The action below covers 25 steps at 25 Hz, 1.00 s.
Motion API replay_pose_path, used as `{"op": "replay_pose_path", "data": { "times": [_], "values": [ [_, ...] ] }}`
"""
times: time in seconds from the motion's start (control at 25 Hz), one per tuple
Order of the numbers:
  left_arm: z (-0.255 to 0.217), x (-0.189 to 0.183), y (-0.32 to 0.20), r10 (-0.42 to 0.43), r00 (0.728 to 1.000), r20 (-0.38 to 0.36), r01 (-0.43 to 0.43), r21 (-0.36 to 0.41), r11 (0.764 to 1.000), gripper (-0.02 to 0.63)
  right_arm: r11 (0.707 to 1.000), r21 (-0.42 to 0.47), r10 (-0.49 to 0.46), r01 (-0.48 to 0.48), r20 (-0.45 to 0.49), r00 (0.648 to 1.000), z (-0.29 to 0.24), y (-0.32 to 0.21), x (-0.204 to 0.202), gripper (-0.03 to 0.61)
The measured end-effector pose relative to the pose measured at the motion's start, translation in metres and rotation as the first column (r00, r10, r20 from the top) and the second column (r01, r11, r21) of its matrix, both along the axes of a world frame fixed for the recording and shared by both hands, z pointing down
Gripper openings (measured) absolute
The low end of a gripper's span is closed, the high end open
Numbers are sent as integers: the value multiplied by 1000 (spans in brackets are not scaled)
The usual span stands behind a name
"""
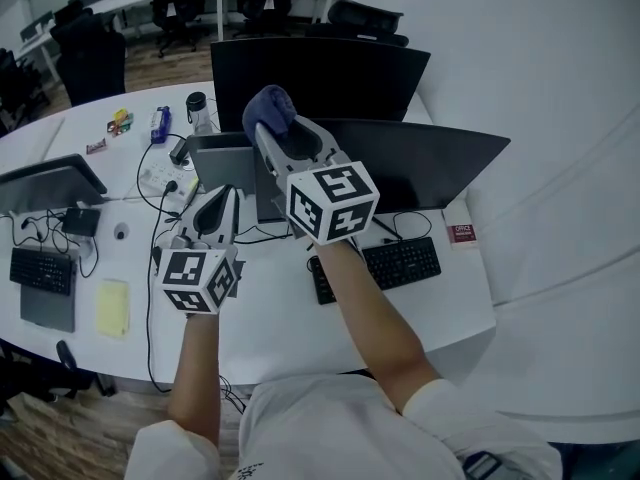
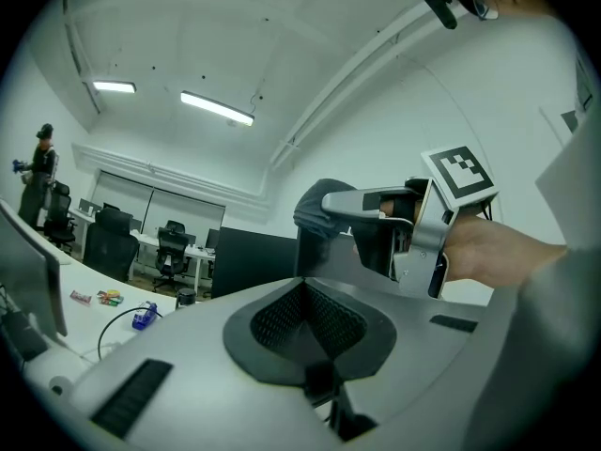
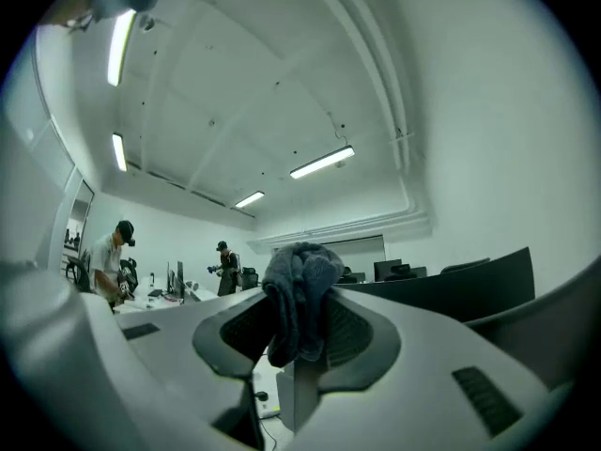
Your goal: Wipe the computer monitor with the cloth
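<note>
Cloth point(image 3: 299, 294), bunched blue-grey, is pinched by right gripper point(image 3: 299, 332); left gripper point(image 2: 303, 299) fingers pressed together.

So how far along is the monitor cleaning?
Done: the cloth is picked up, pinched in the right tool. In hand: it is raised in front of the monitor; contact can't be confirmed. Still to do: the wiping itself. The left tool is shut, empty, low over the desk.
</note>
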<state>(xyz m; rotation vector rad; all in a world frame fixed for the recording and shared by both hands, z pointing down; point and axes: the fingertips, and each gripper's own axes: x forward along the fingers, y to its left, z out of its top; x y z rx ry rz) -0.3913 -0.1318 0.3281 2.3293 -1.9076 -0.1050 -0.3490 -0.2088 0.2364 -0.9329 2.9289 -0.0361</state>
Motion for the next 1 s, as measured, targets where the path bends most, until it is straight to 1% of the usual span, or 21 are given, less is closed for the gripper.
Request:
{"op": "replay_pose_path", "data": {
  "times": [0.08, 0.32, 0.52, 0.76, 1.0],
  "values": [
    [-1, 2, 0, 1, 1000, 2, -1, 1, 1000, 11, 1000, 15, 11, -11, -26, 1000, 3, -1, 3, 137],
    [-6, 4, -2, -10, 1000, 1, 10, 9, 1000, 11, 1000, 8, 28, -28, -36, 999, 6, -9, 21, 137],
    [-8, 19, -10, -8, 1000, -2, 8, 10, 1000, 11, 999, 9, 44, -44, -45, 998, 6, -17, 45, 137],
    [-12, 58, -23, 8, 1000, 5, -8, 13, 1000, 11, 998, 6, 55, -55, -45, 997, 7, -28, 85, 137],
    [-18, 113, -33, 33, 999, 27, -33, 12, 999, 11, 998, -15, 68, -68, -33, 997, 8, -42, 140, 137]
  ]
}}
